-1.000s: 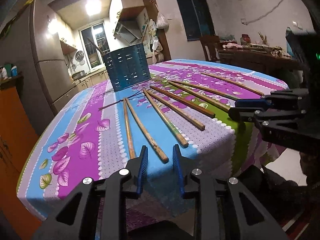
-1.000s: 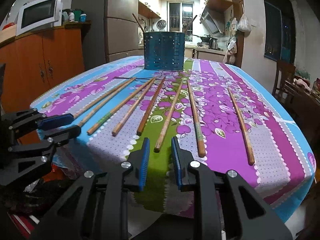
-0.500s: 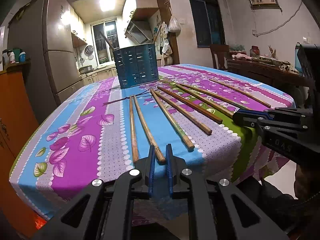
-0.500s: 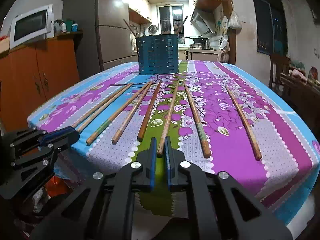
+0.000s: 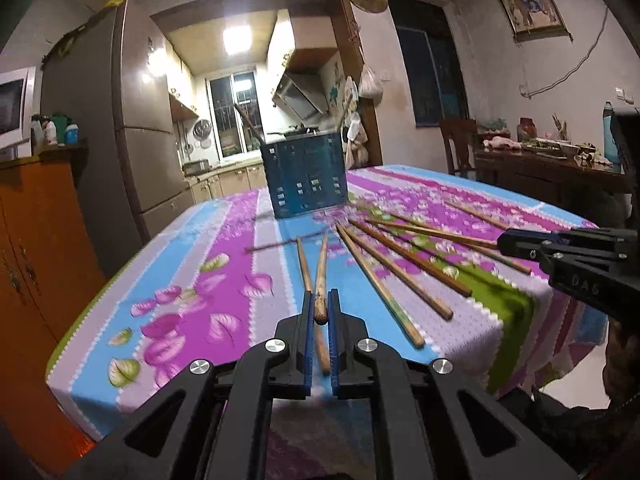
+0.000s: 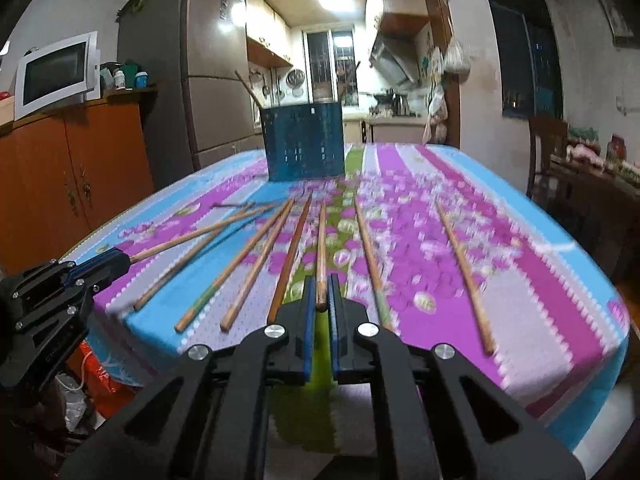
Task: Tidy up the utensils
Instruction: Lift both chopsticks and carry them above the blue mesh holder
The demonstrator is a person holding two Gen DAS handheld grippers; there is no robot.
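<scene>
Mostly still to do. Eight chopsticks lying on the counter (image 6: 560, 280), fanned out ahead of both tools. Blue holder (image 5: 306, 178) standing far ahead, at the back of the counter, with only a couple of sticks poking out of its top.

Left hand-held gripper (image 5: 320, 314) clamped on the near end of one chopstick (image 5: 320, 280), with that end raised off the cloth. A second chopstick (image 5: 306, 276) lying just to its left, crossing under it. Right hand-held gripper (image 6: 320, 300) clamped on the near end of another chopstick (image 6: 321, 248), with the rest spread out on both sides of it.

Different from a second ago: both pairs of jaws wide apart then, nothing between them; just been closing, now each pinching a stick. Left one higher now, its stick tilted up. No stick carried over to the holder yet.
</scene>
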